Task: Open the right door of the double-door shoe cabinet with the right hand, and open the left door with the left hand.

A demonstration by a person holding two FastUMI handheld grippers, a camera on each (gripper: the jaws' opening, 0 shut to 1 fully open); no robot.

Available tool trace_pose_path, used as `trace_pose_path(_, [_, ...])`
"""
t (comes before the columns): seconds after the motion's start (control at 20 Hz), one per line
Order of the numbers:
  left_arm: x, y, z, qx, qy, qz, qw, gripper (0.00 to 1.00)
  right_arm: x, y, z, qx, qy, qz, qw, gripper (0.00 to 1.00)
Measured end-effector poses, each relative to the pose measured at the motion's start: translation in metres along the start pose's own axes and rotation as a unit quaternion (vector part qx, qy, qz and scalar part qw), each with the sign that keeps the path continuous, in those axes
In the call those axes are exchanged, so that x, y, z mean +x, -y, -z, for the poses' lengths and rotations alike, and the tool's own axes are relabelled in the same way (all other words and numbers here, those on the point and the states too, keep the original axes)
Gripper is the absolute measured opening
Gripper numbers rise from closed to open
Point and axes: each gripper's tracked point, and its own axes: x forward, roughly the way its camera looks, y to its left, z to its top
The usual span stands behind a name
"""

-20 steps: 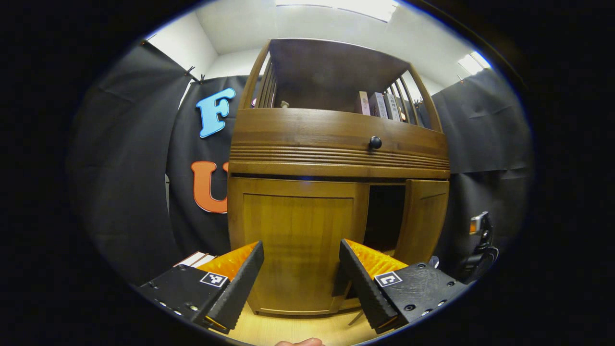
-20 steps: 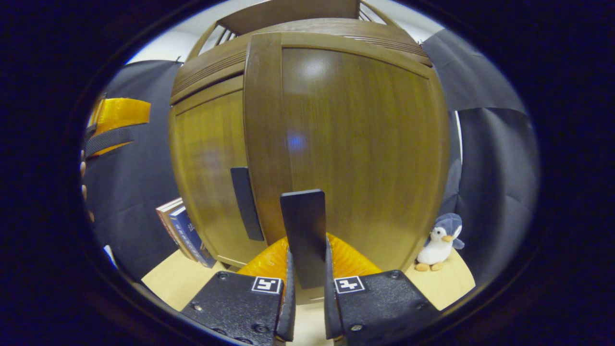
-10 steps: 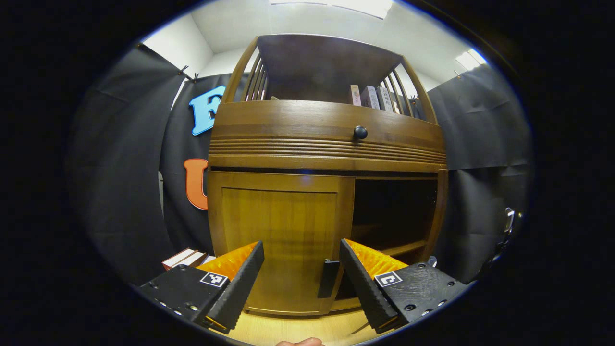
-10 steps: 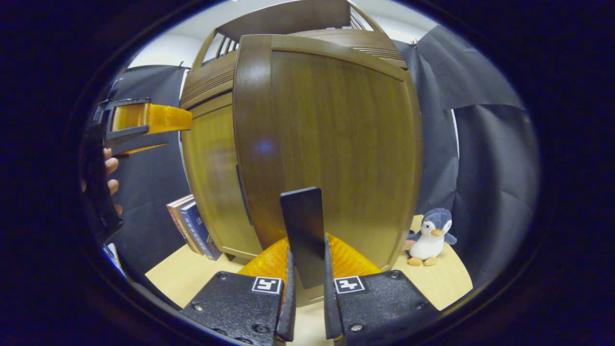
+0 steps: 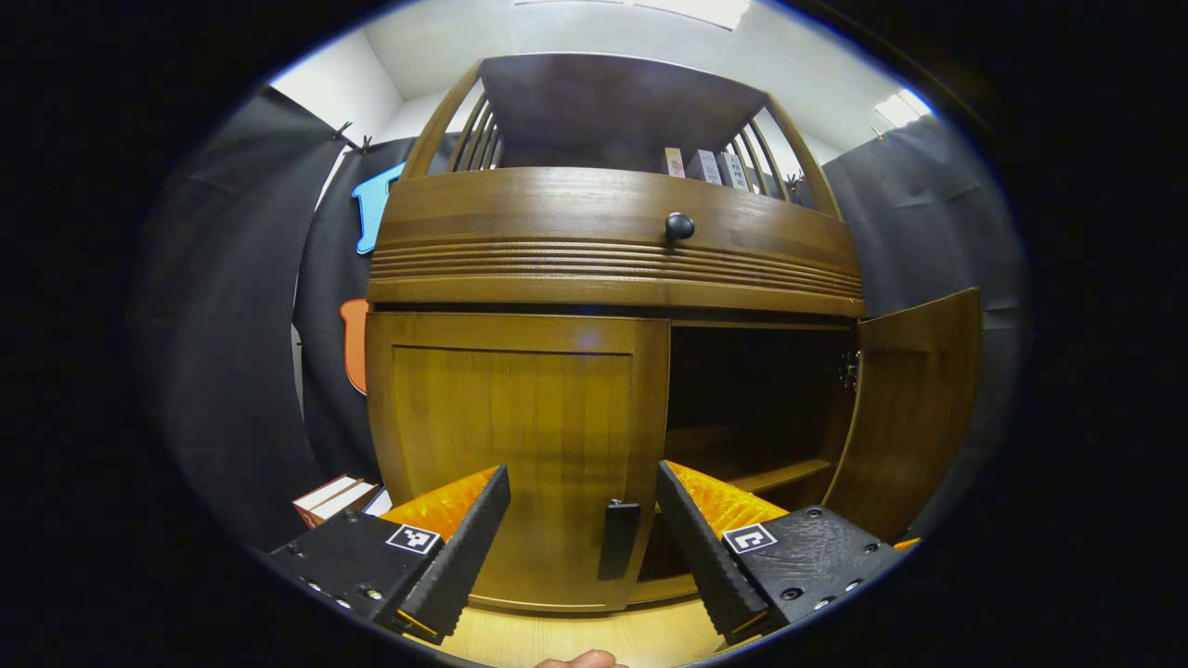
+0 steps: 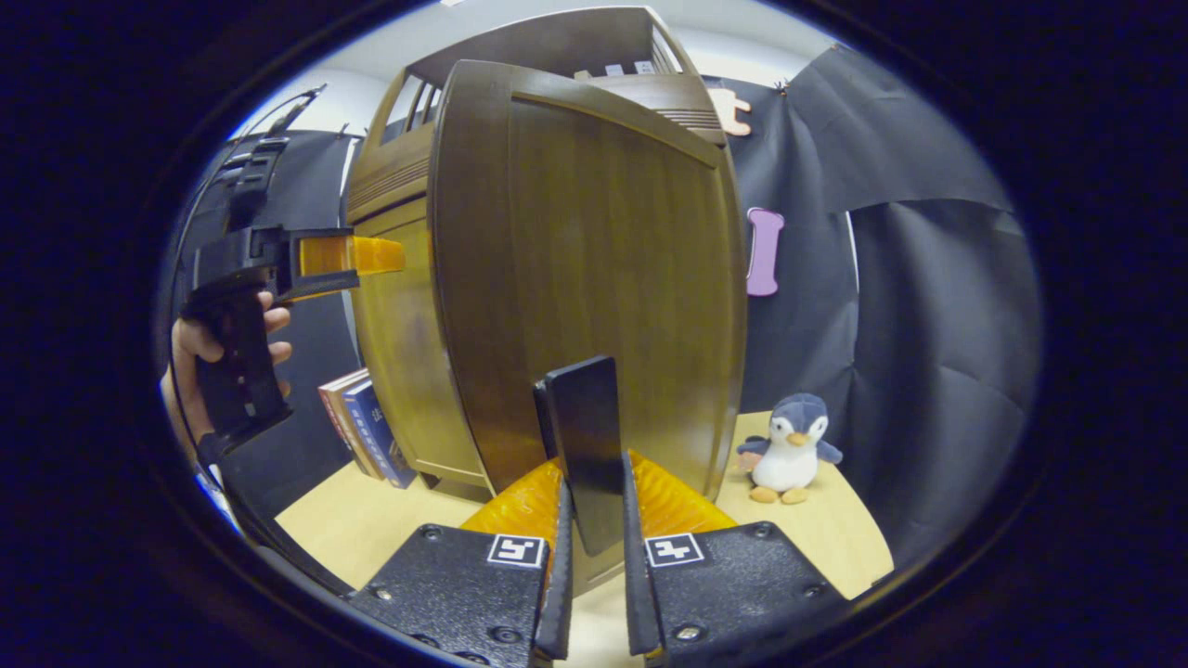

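Swinging right door (image 6: 594,269) wide, right gripper (image 6: 594,557) clamped on its black handle (image 6: 585,445). Left gripper (image 5: 583,533) spread apart, nearing left door handle (image 5: 618,540) at closed left door (image 5: 515,445) inner edge; centring fingers astride handle before squeezing.

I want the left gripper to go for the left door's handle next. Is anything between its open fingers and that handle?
Nothing visible does. The left gripper is open, and the black handle on the closed left door shows in the gap between its fingers. The right door has swung off to the side.
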Motion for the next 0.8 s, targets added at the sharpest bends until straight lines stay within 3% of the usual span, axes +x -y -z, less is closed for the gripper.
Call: trace_pose_path(0.8, [0.025,0.035,0.045,0.004,-0.033,0.022,0.999,0.95,-0.042,0.076,0.006,0.014,0.003,0.079,0.997,0.16])
